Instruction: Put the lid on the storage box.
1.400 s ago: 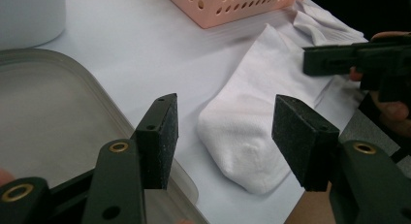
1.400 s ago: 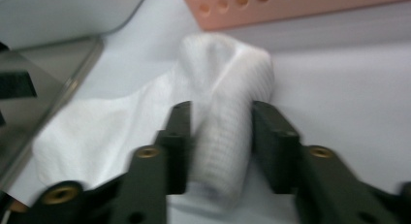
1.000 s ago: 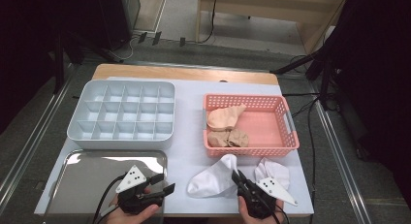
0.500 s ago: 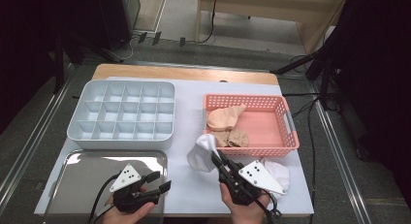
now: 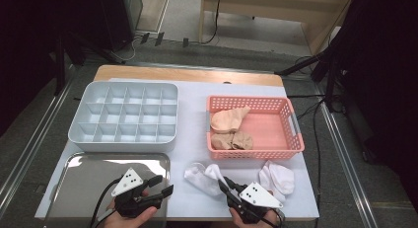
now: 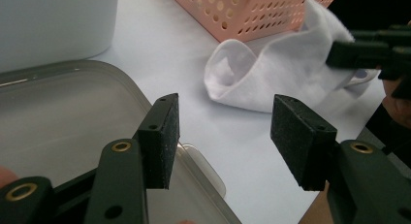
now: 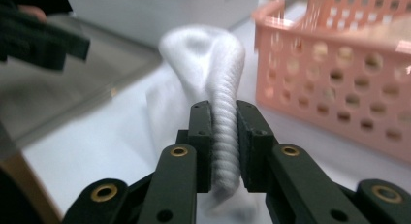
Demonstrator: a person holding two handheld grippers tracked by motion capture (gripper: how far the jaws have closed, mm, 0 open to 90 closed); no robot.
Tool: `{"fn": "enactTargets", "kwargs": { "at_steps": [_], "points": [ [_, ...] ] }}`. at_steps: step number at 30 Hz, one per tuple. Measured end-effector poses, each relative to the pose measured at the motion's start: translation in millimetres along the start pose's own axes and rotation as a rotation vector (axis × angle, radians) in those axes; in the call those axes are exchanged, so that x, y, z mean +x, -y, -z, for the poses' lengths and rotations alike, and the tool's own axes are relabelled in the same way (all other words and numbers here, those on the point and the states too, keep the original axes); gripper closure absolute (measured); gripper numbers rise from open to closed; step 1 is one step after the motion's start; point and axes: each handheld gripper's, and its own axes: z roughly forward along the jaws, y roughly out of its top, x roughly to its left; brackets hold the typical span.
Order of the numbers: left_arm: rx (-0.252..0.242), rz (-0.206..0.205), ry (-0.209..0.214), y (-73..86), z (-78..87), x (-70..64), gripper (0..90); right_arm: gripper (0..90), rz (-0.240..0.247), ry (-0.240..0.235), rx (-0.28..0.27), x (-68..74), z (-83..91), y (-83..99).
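Right gripper (image 7: pixel 224 136): jaws clamped on the ribbed cuff of a white sock (image 7: pixel 213 64), which lies on the white table surface (image 5: pixel 192 134) in front of the pink basket (image 5: pixel 291 114), beside the metal tray (image 5: pixel 88 173). Left gripper (image 6: pixel 223 136): jaws spread wide, holding nothing, poised over the tray's near corner. A second white sock (image 5: pixel 278 177) lies to the right; tan socks (image 5: pixel 229 120) rest in the basket; a grey compartment box (image 5: pixel 123 117) stands behind the tray.
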Motion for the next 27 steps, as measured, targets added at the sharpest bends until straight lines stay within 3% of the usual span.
{"fn": "enactTargets", "kwargs": {
  "at_steps": [4, 8, 12, 13, 15, 18, 22, 23, 24, 25, 26, 27],
  "points": [
    [0.002, -0.001, 0.002, 0.5, -1.0, -0.5, 45.1, 77.8, -0.019, 0.006, 0.060, -6.7, 7.0, 11.9],
    [0.011, 0.003, 0.003, 0.6, -3.0, 0.5, 45.1, 73.0, 0.024, -0.025, 0.112, -7.7, 14.7, 19.6],
    [0.017, 0.005, 0.005, 0.3, -6.0, 0.3, 44.9, 64.3, 0.025, -0.051, 0.147, -7.3, 17.1, 22.7],
    [0.019, 0.006, 0.002, -0.7, -7.7, -0.8, 44.8, 57.0, 0.007, -0.063, 0.143, -9.0, 19.3, 24.1],
    [0.018, 0.005, 0.000, -2.6, -9.1, -1.6, 44.6, 52.8, -0.027, -0.069, 0.116, -12.2, 22.9, 22.9],
    [0.014, 0.000, -0.004, -7.3, -10.4, -1.5, 44.4, 54.1, -0.075, -0.074, 0.067, -17.9, 30.1, 17.3],
    [0.009, 0.006, -0.015, -16.0, -15.4, -0.4, 44.4, 61.0, -0.195, -0.054, -0.003, -27.3, 35.9, 9.1],
    [0.009, 0.006, -0.015, -16.0, -15.4, -0.4, 44.4, 61.0, -0.195, -0.054, -0.003, -27.3, 35.9, 9.1],
    [0.008, 0.002, -0.028, -21.9, -19.4, -0.8, 44.4, 62.6, -0.264, 0.007, -0.008, -31.5, 32.7, 7.0],
    [0.008, 0.002, -0.028, -21.9, -19.4, -0.8, 44.4, 62.6, -0.264, 0.007, -0.008, -31.5, 32.7, 7.0],
    [0.007, -0.002, -0.039, -27.7, -24.7, -1.3, 44.3, 62.1, -0.324, 0.083, 0.018, -33.5, 28.0, 7.5],
    [0.007, -0.002, -0.039, -27.7, -24.7, -1.3, 44.2, 61.3, -0.346, 0.097, 0.020, -33.7, 25.3, 8.8]
  ]
}}
